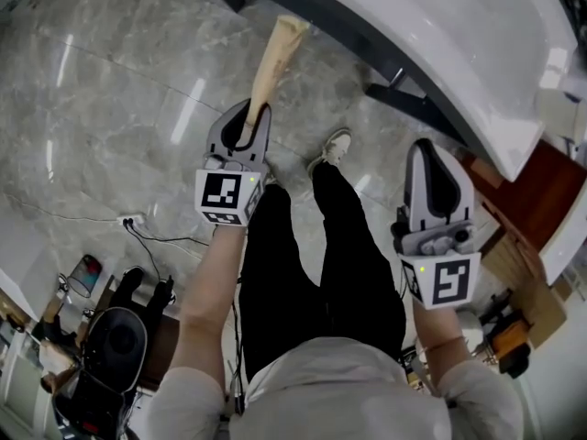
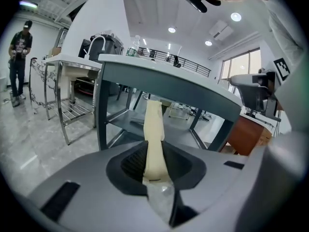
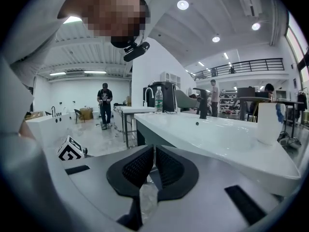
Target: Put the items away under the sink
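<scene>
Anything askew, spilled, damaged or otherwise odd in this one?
Nothing stands out. The left gripper grips a long beige item pointing toward the sink; the right gripper is empty, fingers together.

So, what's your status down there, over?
Left gripper shut on long cream item. Right gripper shut, empty. Item not yet under sink counter; nothing visible blocking the lower shelf.

The left gripper [image 2: 155,145] has a matt grey plastic shell and black ribbed pads [image 2: 133,162]. Between them, the long cream item [image 2: 154,124] looks matt and slightly creased. The floor [image 1: 110,108] beneath the tongs is glossy grey stone. The sink top [image 3: 227,139] ahead of them is smooth, glossy white.
</scene>
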Available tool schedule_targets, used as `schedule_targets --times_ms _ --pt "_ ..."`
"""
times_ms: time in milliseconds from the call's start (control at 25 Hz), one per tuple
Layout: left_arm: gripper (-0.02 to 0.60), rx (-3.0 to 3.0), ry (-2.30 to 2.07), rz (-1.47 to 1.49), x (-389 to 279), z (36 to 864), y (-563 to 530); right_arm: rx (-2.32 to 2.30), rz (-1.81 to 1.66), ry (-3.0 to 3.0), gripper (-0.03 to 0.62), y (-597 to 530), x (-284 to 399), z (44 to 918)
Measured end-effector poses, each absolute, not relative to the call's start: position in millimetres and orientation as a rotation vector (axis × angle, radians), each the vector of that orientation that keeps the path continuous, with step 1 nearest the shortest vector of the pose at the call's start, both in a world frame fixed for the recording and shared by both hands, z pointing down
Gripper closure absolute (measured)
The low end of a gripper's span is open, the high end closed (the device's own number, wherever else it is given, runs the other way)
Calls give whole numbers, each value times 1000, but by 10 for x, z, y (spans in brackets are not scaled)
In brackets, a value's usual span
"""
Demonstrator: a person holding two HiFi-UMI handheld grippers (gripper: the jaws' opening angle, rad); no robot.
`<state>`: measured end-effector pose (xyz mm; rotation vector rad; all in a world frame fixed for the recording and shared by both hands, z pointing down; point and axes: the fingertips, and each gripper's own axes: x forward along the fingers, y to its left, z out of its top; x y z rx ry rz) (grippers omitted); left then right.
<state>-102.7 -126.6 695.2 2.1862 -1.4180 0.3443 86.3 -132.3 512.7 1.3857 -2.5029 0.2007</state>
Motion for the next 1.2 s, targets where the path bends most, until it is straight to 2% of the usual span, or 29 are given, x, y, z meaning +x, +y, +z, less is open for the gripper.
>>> schedule_targets --times_ms 640,1200 --pt "499 2279 -1315 374 -344 7660 -1598 1455 187 -2525 553 -1232 1157 5748" --pt "499 2366 -1258 441 196 7981 -2378 1522 131 -2534 553 -1397 1416 6179"
